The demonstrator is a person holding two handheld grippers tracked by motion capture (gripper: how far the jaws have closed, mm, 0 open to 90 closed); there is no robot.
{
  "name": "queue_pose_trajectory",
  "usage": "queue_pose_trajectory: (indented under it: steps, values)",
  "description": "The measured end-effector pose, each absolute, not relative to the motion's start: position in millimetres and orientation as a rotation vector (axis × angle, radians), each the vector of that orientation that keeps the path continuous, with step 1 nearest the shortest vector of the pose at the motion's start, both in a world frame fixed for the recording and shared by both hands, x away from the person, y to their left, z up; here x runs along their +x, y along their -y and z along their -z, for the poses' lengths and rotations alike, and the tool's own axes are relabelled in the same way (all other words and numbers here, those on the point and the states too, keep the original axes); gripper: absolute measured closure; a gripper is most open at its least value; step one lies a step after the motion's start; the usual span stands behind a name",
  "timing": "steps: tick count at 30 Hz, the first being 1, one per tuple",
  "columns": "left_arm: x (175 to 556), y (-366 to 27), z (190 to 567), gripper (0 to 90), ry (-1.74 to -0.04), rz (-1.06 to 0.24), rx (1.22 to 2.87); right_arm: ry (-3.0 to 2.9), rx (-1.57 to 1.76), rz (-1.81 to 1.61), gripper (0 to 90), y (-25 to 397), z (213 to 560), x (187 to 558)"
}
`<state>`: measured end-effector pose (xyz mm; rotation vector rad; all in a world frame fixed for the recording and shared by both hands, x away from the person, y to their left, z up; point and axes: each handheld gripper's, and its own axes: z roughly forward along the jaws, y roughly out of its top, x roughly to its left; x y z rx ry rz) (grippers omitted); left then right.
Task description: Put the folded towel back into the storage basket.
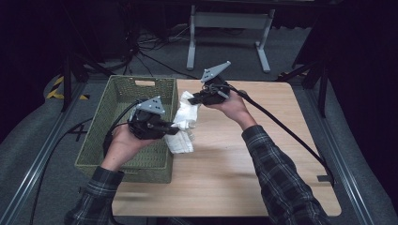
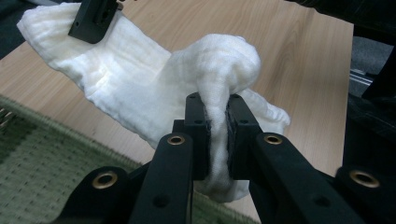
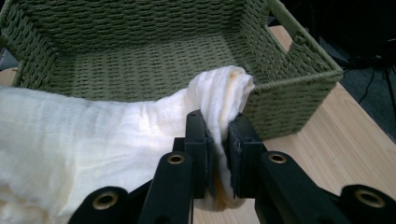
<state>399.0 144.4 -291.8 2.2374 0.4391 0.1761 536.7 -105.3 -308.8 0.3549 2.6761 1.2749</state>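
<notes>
We read no brand, label or writing on anything here. Nearest us, our left hand-held gripper [image 1: 172, 127] is clenched on a fold of the white cloth [image 1: 184, 125], our left hand [image 1: 123, 143] hovering over the green basket [image 1: 96, 126], forearm coming up from below. The cloth stretches between both tools, just beside the basket's right wall and above the worktop [image 1: 244, 159], its long axis running away from us and slightly right. Farther off, our right hand-held gripper [image 1: 193, 99] pinches the cloth's far end, its jaws pointing left toward the basket, wrist raised.
</notes>
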Motion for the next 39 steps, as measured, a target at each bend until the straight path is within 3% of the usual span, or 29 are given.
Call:
queue_pose_trajectory:
  steps: [24, 36, 37, 39]
  values:
    - [378.3, -228.3, 315.0, 81.8, -0.609, -0.225, 2.226, -2.733, 0.238, -1.249, 80.5, -3.6, 326.8, 542.0]
    - [376.4, -222.6, 331.6, 81.1, -0.583, -0.169, 2.258, -2.764, 0.21, -1.203, 80.5, -8.9, 336.5, 537.8]
    - [376.8, -222.2, 331.9, 80.6, -0.578, -0.166, 2.257, -2.764, 0.207, -1.201, 80.4, -9.1, 337.2, 538.0]
    - [377.5, -221.8, 332.3, 70.3, -0.578, -0.175, 2.249, -2.763, 0.202, -1.209, 80.5, -9.6, 338.4, 538.3]
